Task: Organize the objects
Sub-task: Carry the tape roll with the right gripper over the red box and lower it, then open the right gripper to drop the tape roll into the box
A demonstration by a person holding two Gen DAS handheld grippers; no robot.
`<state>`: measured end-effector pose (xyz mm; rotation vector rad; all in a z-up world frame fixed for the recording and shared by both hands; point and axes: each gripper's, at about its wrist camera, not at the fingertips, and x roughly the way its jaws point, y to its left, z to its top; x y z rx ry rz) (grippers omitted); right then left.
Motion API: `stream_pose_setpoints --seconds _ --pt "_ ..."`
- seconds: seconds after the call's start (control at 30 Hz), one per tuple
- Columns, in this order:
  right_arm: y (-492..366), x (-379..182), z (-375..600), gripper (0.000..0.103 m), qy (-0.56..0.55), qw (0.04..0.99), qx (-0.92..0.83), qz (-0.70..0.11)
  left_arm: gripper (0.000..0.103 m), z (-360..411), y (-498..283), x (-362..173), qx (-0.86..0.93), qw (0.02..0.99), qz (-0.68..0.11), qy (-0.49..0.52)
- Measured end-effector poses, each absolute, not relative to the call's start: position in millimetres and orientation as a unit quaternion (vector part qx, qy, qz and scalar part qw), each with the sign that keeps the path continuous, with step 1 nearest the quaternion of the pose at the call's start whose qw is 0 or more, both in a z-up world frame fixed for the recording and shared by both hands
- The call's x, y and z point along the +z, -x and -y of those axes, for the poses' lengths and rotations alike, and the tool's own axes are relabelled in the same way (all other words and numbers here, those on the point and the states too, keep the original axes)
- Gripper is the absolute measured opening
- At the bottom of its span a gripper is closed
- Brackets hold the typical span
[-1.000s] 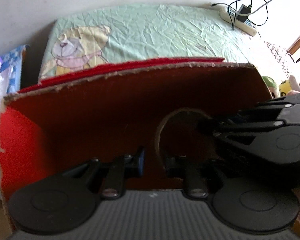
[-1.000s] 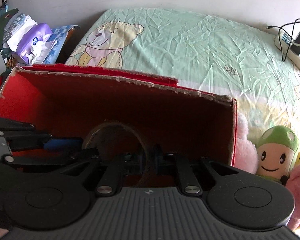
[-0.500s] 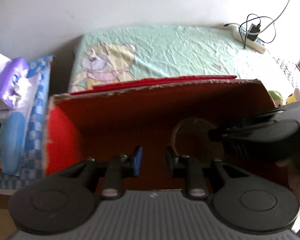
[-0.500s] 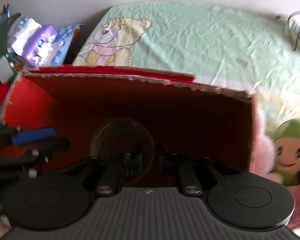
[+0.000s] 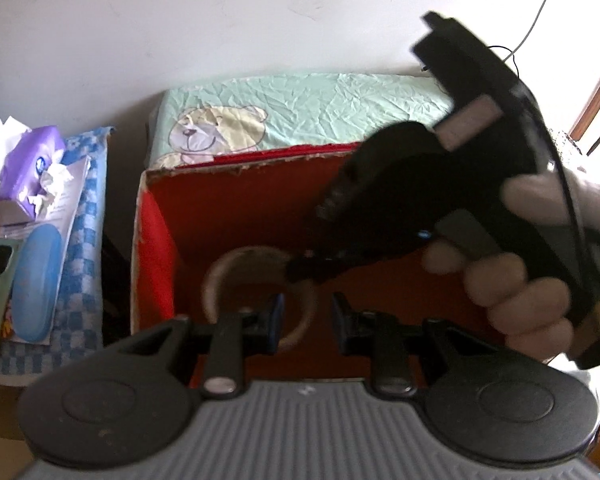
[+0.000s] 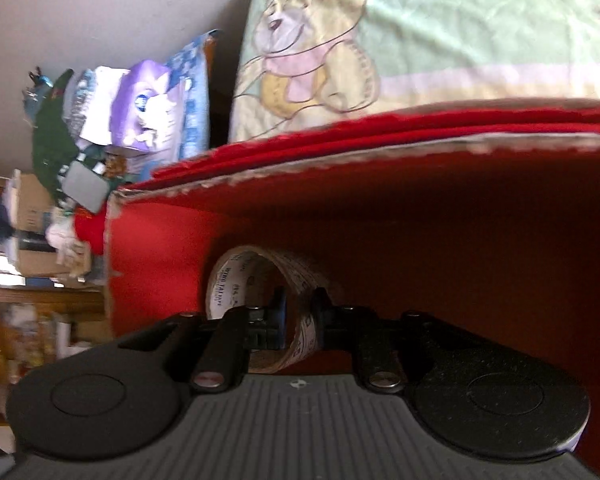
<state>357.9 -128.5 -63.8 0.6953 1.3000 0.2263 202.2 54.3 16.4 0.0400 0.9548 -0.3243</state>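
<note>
Left wrist view: open red cardboard box with torn brown edges [image 5: 155, 248] at frame centre, standing on a pale green crumpled bedsheet with a printed yellow bear [image 5: 300, 108]. Inside, on the box floor near the lower middle, a roll of clear brownish adhesive tape [image 5: 223, 276] stands on edge.

Left gripper [image 5: 304, 320], black with a blue-faced pad, sits at lower centre above the box. Jaws apart, nothing between them; the tape ring lies behind them, apart from the pads. Released.

Right gripper [image 5: 300, 270] enters from the upper right, carried by a person's hand [image 5: 516, 288]; its tip reaches down to the roll's upper right rim.

Right wrist view: the frame is tilted. The roll's band, with a printed white inner core [image 6: 227, 284], passes between the two fingers [image 6: 275, 320] at lower centre. One finger is inside the ring, the other outside. The gap is narrow; whether the pads press the band, cannot tell.

Left edge of both views: a side table [image 5: 79, 280] with a blue checked cloth, cluttered with a purple tissue pack [image 5: 27, 168] and a blue oval case [image 5: 33, 280].
</note>
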Motion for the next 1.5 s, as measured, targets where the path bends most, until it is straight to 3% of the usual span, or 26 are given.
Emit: stream_pose_setpoints --seconds 0.17,0.47,0.7,1.5 --pt "-362.9 -65.6 121.5 0.021 -0.328 0.743 0.121 -0.571 0.028 -58.4 -204.3 12.4 -0.152 0.875 -0.460 -0.013" --pt "-355.3 -45.2 139.0 0.020 -0.332 0.783 0.111 -0.514 0.028 -61.5 -210.1 5.2 -0.139 0.869 -0.474 -0.005" --pt "-309.8 -4.1 147.1 0.021 -0.223 0.851 0.037 -0.473 0.029 -49.2 -211.6 11.5 -0.106 0.871 -0.478 -0.025" --pt "-206.6 12.2 149.8 0.025 -0.214 0.897 0.000 -0.387 0.045 -6.9 -150.4 45.2 -0.027 0.889 -0.451 -0.079"
